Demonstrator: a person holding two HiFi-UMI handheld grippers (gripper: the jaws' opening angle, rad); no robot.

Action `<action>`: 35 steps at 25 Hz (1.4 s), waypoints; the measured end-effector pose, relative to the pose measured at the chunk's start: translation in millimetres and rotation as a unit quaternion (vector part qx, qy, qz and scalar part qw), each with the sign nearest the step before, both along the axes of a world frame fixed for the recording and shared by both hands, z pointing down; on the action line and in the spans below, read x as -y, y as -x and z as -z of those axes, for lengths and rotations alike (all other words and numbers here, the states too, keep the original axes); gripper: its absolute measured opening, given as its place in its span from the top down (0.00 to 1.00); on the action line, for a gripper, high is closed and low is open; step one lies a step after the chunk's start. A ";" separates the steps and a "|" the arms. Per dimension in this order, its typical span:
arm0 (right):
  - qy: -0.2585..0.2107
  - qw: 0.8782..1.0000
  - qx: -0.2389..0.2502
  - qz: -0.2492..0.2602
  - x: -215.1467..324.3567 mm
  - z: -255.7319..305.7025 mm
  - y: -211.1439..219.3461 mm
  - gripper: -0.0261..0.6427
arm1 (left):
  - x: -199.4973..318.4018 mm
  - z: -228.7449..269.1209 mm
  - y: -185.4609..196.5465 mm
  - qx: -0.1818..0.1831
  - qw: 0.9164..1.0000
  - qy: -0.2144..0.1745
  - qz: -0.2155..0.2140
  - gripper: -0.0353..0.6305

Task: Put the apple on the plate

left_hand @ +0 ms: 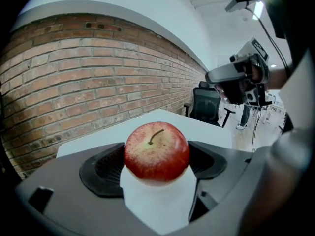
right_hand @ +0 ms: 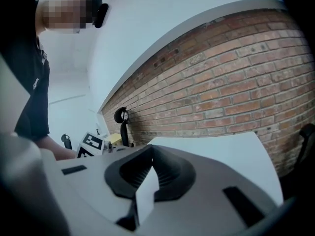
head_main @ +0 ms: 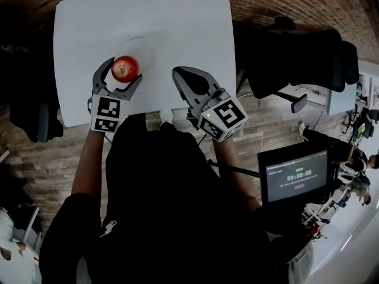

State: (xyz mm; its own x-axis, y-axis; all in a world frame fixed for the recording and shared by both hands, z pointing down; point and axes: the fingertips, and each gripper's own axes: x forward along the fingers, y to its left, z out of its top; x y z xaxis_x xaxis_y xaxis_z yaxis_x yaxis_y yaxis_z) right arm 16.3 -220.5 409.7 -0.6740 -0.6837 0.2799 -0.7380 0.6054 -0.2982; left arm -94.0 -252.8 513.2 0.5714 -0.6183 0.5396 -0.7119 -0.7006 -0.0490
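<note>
**Apple in left grip; plate just ahead and to the right**

Apple (head_main: pixel 125 68): red, round, stem end up. No long axis to align. Clamped between the two fingers (left_hand: pixel 101 167) of the left gripper (head_main: pixel 124 72), with one dark pad against each flank. Cannot be told from these views whether lifted clear of the worktop (head_main: pixel 183 16) or resting on it.

Plate (head_main: pixel 149 46): white on white, outline faint in the head view. Lies just beyond the apple, away from the person and slightly to the right. Near rim apparently under or right beside the fruit. Judged a very short carry: calls for a small move forward and rightward to centre the apple over the plate, then a lowering and a release.

Right gripper (head_main: pixel 179 72): fingers closed together, nothing between them. Held over the near part of the worktop, to the right of the plate and apart from the apple. Judged to play no part in the carry, since the left gripper already has the fruit and is the nearer one to the plate.

Caution: round fruit, likely to roll on release. Open the fingers only after firm contact with the plate. Plate edge hard to see, so confirm centring in the head view before letting go.
</note>
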 end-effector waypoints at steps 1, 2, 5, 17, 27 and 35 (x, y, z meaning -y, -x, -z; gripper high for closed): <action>0.004 1.000 -0.002 -0.003 1.6 -2.5 -0.4 0.96 | 3.3 -4.1 0.2 0.001 1.000 0.002 -0.003 0.34; 0.008 1.000 -0.003 -0.006 2.8 -5.1 -0.7 0.96 | 6.2 -7.8 0.3 0.002 1.000 0.005 -0.006 0.34; 0.020 1.000 -0.010 -0.012 5.5 -11.8 -0.2 0.96 | 12.0 -17.4 0.4 0.000 1.000 0.012 -0.015 0.34; 0.052 0.998 -0.019 -0.027 14.2 -42.9 -4.8 0.96 | 26.0 -64.1 -25.1 0.007 0.998 0.023 -0.057 0.34; 0.073 0.996 -0.023 -0.046 6.1 -52.9 -10.3 0.96 | 40.4 -92.3 -26.0 0.053 0.997 0.004 -0.061 0.34; 0.088 0.993 -0.026 -0.075 -4.6 -58.1 -29.6 0.96 | 46.7 -111.2 -37.7 0.091 0.993 -0.030 -0.062 0.34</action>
State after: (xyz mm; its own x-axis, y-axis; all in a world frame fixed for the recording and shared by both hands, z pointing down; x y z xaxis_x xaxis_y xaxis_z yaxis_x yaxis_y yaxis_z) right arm 45.8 -215.9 467.8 -0.5500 -0.7121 0.4363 -0.8329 0.4295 -0.3491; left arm -56.3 -299.5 624.4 0.5414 -0.5834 0.6054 -0.5959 -0.7743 -0.2132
